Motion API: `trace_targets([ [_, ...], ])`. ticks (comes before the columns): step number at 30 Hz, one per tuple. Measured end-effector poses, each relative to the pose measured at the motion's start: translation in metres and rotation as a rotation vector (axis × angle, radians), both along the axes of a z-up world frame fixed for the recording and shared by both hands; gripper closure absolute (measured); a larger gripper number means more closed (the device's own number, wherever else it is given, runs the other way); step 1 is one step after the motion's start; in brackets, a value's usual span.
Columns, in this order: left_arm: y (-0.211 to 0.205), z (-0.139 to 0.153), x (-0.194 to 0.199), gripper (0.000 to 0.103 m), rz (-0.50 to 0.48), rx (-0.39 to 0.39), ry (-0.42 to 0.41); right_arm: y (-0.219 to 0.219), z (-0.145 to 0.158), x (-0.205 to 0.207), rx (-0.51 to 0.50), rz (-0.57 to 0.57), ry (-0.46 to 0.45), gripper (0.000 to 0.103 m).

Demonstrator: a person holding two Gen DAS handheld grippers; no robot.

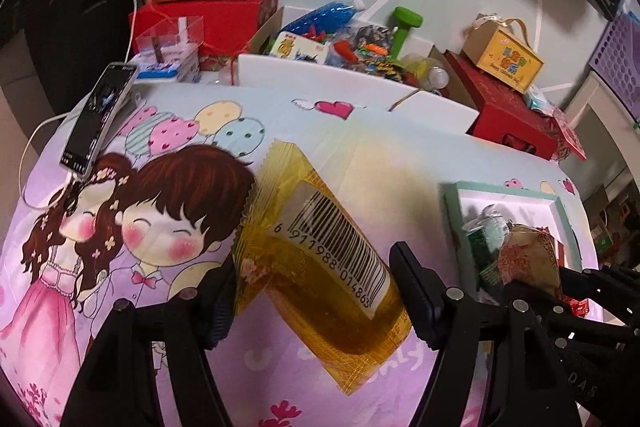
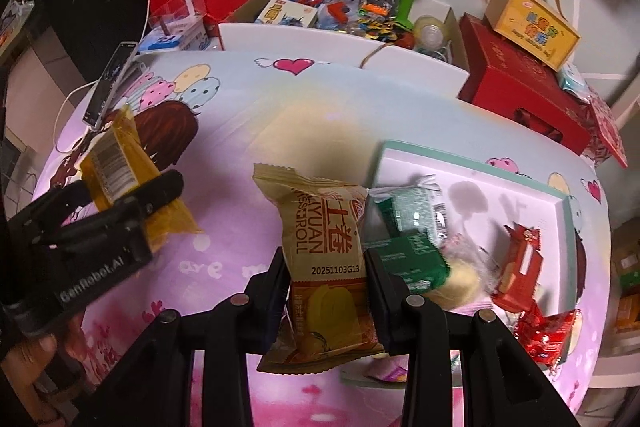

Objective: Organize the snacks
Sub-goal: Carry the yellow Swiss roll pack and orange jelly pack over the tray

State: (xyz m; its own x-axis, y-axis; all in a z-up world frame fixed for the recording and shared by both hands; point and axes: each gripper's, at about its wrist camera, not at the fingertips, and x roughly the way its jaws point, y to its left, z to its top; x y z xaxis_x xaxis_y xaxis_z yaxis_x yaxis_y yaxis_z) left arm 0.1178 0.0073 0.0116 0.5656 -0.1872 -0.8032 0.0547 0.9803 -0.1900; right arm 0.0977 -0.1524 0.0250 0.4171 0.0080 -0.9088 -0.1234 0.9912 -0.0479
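In the left wrist view my left gripper [image 1: 318, 289] is shut on a clear yellow snack packet [image 1: 320, 239] with a barcode label, held tilted above the cartoon tablecloth [image 1: 160, 227]. The right wrist view shows my right gripper [image 2: 328, 275] shut on a tan and orange Swiss roll packet [image 2: 320, 227], held upright. A teal-rimmed white tray [image 2: 460, 155] lies to its right and holds green packets [image 2: 408, 227], red packets [image 2: 520, 263] and a pale round snack [image 2: 460, 279]. The left gripper [image 2: 120, 187] with its yellow packet [image 2: 116, 155] shows at the left. The right gripper [image 1: 548, 283] and the tray [image 1: 520, 193] appear at the lower right of the left wrist view.
A phone [image 1: 100, 115] leans on a stand at the table's left edge, with a cable. An open cardboard box of toys [image 1: 340, 43] stands along the back, beside red boxes [image 1: 512, 115] and a small yellow carton [image 1: 504, 59]. A person's hand [image 2: 40, 347] holds the left gripper.
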Motion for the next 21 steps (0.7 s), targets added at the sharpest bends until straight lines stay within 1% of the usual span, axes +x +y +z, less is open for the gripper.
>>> trace_targets([
  [2,-0.006,0.003,-0.001,0.031,-0.017,-0.004,-0.010,-0.008,0.002,-0.002,0.000,-0.013,-0.004,0.064],
  [13,-0.049,0.016,-0.008,0.031,-0.118,0.029,-0.054,-0.050,0.009,-0.012,-0.016,-0.052,-0.013,0.064],
  [21,-0.080,0.019,-0.014,0.031,-0.188,0.050,-0.071,-0.081,0.010,-0.018,-0.020,-0.089,-0.013,0.064],
])
